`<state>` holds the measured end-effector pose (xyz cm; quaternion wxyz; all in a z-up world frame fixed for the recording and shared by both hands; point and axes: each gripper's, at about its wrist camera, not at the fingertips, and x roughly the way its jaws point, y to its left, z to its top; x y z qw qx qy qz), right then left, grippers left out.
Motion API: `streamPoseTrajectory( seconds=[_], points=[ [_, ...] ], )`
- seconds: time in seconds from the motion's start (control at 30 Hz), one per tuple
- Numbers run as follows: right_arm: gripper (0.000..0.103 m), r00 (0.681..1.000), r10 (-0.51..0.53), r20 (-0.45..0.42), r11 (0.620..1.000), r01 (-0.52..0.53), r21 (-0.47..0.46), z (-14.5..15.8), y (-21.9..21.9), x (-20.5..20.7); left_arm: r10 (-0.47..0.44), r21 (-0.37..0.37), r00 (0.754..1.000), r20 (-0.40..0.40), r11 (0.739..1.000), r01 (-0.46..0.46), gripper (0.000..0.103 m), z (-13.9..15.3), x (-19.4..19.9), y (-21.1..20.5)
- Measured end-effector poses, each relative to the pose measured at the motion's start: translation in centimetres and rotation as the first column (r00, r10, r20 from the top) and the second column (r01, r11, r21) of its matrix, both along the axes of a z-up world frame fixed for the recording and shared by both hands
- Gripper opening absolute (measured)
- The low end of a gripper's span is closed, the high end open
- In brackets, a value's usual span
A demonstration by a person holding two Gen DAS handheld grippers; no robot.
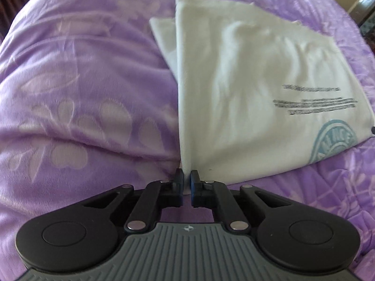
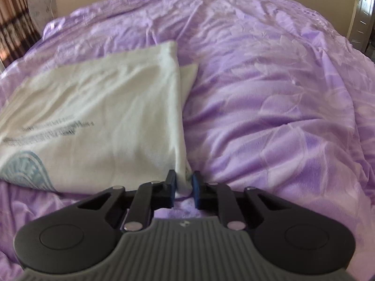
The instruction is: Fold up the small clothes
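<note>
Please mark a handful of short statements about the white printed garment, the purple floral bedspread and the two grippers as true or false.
1. The left gripper is closed on a corner of the white printed garment. True.
2. The right gripper hangs open above bare bedspread. False: its jaws pinch the garment's near corner.
3. The garment lies on a purple floral bedspread. True.
4. The garment is spread out in a single flat layer. False: it is already folded, with an under layer peeking out along one side.
5. The garment bears dark lines of text and a teal round emblem. True.
</note>
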<state>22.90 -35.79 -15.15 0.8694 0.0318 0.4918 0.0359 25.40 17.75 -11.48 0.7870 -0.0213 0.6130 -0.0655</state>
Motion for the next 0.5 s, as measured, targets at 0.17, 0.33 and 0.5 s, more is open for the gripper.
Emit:
streamPoseTrajectory(
  seconds=[0.17, 0.33, 0.5],
  points=[
    [0.005, 0.999, 0.03, -0.032, 0.997, -0.032, -0.066, -0.9, 0.6, 0.1, -0.026, 0.077, 0.999, -0.026, 0.997, 0.028, 0.008, -0.5, 0.1, -1.4],
    [0.004, 0.999, 0.024, -0.042, 0.998, -0.026, -0.052, -0.3, 0.2, 0.2, 0.005, 0.097, 0.998, -0.061, 0.995, 0.001, 0.018, 0.2, 0.2, -1.8],
    [0.004, 0.997, 0.059, -0.04, 0.989, -0.064, -0.134, 0.9, 1.6, 0.0, 0.019, 0.117, 0.993, -0.114, 0.993, -0.005, 0.019, 1.6, 0.3, -1.6]
  ],
)
